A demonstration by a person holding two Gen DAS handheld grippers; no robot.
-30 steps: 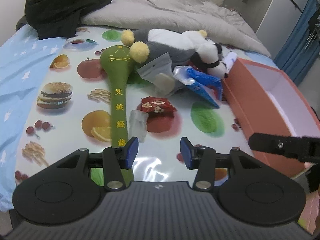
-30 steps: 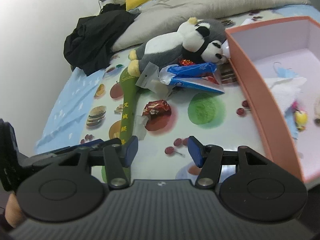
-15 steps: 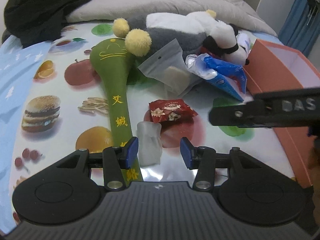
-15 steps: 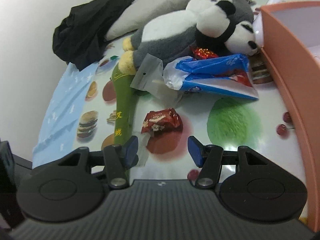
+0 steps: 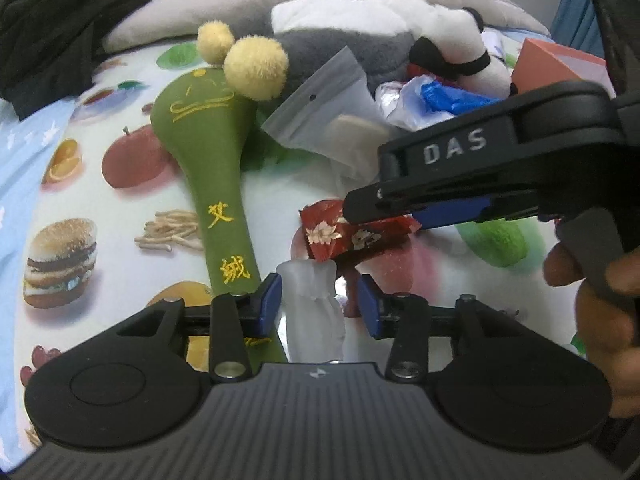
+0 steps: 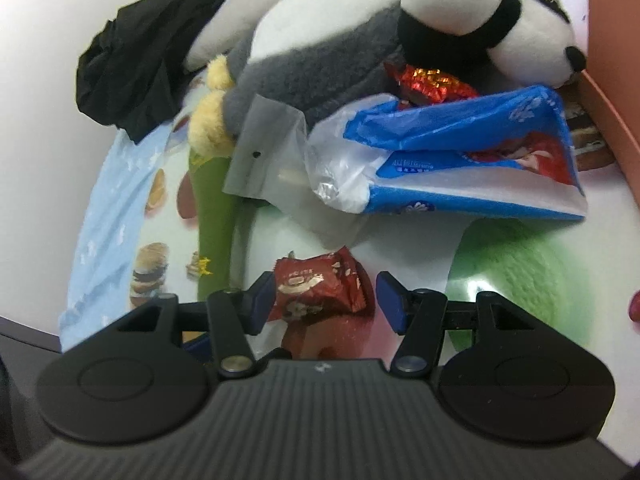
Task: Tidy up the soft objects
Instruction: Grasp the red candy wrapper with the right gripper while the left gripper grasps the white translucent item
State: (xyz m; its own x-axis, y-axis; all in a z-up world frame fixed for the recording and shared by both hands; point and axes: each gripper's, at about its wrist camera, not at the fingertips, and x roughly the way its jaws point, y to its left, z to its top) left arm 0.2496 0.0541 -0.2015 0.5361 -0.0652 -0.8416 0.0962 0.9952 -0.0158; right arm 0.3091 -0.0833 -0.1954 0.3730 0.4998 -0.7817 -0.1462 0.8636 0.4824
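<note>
Left tongs (image 5: 318, 300) straddle a frosted translucent pouch (image 5: 314, 308) lying on the fruit-printed sheet (image 5: 120, 256) of a bed; their jaws have just been closing, the left pad about at the pouch's edge, the right pad clear of it — no grip yet. Right tongs (image 6: 326, 300) stand at a middling gap around a red snack packet (image 6: 320, 290), the left pad at the packet's edge, the right pad apart from it; nothing is held. In the left wrist view the right tongs (image 5: 384, 210) hang over the same red snack packet (image 5: 352, 234).

Just left of the left tongs lies a green padded mallet (image 5: 216, 168); beyond both tongs sit a plush panda (image 6: 360, 40), a clear zip bag (image 6: 272, 160) and a blue tissue pack (image 6: 472, 160).

Handling, as judged: both small items look light, limp and slick — film that crumples and may slide from the pads. The pouch is best taken across its bunched middle, the packet across its filled body rather than the crimped ends.
</note>
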